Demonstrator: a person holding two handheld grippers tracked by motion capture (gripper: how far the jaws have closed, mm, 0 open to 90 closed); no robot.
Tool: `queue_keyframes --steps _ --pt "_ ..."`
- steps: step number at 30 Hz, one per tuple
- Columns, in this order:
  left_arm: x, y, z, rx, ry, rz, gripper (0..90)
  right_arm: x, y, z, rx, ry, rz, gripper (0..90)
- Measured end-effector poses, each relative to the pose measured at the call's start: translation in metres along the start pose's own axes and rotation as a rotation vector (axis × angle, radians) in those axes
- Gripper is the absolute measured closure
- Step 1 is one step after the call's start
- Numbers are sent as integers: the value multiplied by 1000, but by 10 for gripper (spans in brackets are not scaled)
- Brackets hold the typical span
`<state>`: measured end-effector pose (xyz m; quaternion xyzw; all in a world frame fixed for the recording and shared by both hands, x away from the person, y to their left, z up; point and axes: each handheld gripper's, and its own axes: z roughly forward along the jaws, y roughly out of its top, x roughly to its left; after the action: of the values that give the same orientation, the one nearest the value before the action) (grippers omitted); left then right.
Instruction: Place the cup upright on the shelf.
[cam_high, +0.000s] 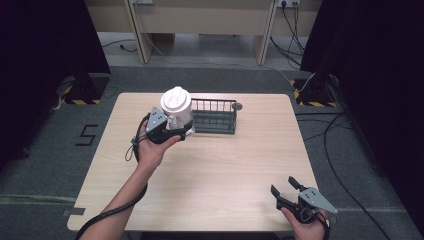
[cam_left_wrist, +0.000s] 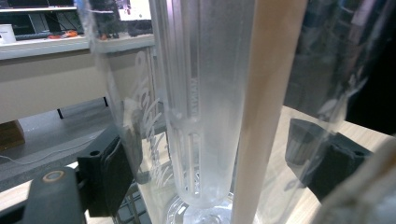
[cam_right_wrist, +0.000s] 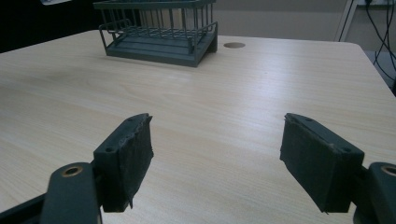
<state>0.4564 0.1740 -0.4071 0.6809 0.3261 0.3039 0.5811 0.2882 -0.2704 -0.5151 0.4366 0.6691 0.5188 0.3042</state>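
Left gripper (cam_high: 176, 131) clamped on clear plastic bottle with white lid (cam_high: 177, 107), held up off the light wooden table (cam_high: 210, 165), just left of the dark wire rack (cam_high: 215, 116) at far centre. Slip risk: smooth transparent wall between pads, top-heavy lid, tilt could let it slide out. Rack's near rail in the way if moved rightward low. Right gripper (cam_high: 287, 189) at near right corner, jaws spread wide, empty, well apart from everything.

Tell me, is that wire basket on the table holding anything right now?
No, in the right gripper view the dark wire basket sits empty on the table, bare slats showing through its bars.
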Motion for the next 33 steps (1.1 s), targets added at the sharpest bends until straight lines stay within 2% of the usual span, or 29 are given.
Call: queue_keyframes --steps 33 --pt "-9 15 40 12 -16 18 179 0 0 0 -2 2 -2 256"
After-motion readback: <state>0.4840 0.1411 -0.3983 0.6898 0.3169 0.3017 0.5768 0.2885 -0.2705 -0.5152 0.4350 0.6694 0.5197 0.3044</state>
